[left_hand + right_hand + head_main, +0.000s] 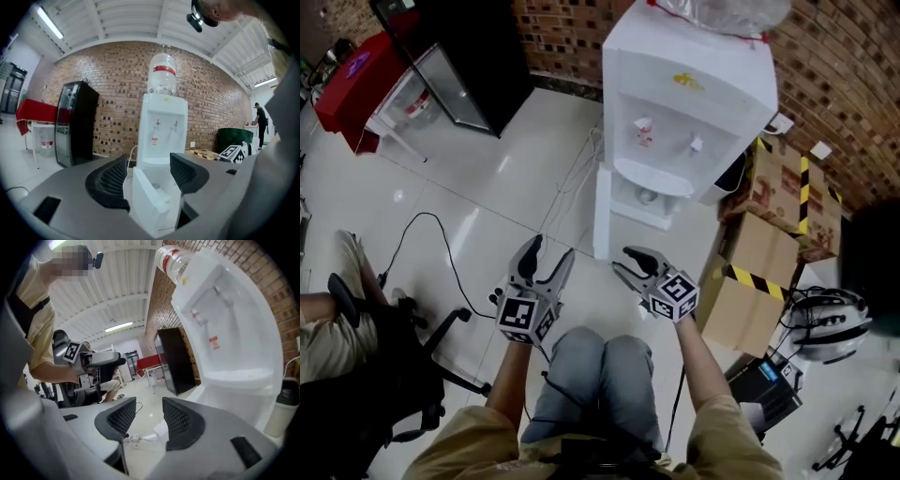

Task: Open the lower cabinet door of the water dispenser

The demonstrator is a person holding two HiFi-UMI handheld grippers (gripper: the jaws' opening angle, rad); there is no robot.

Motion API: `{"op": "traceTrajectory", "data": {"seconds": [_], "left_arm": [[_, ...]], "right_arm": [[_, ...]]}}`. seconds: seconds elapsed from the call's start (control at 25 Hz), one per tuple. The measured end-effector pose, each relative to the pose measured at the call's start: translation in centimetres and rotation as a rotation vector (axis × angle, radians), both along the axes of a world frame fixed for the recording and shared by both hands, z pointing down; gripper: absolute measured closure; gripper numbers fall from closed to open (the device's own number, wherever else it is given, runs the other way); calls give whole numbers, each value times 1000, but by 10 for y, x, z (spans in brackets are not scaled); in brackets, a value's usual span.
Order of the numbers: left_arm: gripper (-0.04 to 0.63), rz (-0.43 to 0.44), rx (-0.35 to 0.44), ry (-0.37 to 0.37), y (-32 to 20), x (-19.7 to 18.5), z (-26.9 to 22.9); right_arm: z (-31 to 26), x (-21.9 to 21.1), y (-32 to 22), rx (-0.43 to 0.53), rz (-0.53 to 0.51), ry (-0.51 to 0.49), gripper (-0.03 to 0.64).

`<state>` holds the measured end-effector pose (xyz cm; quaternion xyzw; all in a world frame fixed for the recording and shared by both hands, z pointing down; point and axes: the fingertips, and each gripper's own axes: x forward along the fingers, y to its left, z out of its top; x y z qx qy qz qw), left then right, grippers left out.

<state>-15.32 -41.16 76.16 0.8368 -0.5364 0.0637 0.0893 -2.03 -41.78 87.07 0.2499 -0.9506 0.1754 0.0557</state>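
The person's knees [600, 361] in blue jeans fill the bottom of the head view, and the torso below them is cut off by the frame edge. Ahead of them the white water dispenser [684, 103] stands against the brick wall [572, 33]. Its lower cabinet door [602, 214] stands swung out from the dispenser's front, seen nearly edge-on at the dispenser's left side in the head view. Something small and round sits in the opened space, too small to name.

The left gripper [551, 248] hangs short of the dispenser and clear of the door. Its jaws are well apart with nothing between the pads, and its own view shows the far-off door through the gap. The right gripper [622, 259] is also short of the dispenser, its jaws a narrow gap apart, empty and touching nothing.

The bottle [162, 75] on the dispenser's top has a red band, and the head view cuts it off at the top edge. A yellow mark [687, 82] on the dispenser's top and a red-and-white sticker [154, 140] under one tap carry print too small to read. The grippers' cubes show black-and-white square markers and no words.

Right of the dispenser lie cardboard boxes [750, 291] with black-and-yellow tape. Left of it stand a black glass-door cabinet [459, 66] and a red-covered table [347, 80], partly cut off
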Motion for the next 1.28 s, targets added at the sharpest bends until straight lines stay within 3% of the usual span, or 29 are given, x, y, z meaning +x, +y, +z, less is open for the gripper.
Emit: {"op": "traceTrajectory", "data": {"seconds": [0.2,0.32,0.36,0.4,0.48,0.64,0.76,0.96,1.28], "left_arm": [[313,47,-26,-20,36,23,-148],[313,98,-49,-21,73,43,-243],[313,121,-48,-25,81,50,-276],[313,142,-43,-28,87,55,-310],[313,164,-22,-25,101,63,-372],[313,139,84,0,119,51,-463],[313,130,133,18,127,51,-499],[313,127,172,7,138,54,-523],[313,136,227,11,149,59,-545]], "right_arm": [[-176,32,35,36,183,46,335],[-299,48,69,16,299,-8,307],[-342,54,77,14,340,-48,269],[-385,61,83,26,383,-79,157],[-461,77,101,83,480,-91,82],[-571,116,136,249,721,-58,82],[-616,146,154,311,877,-31,92],[-640,166,176,374,983,95,120],[-644,139,191,367,941,74,127]]}}
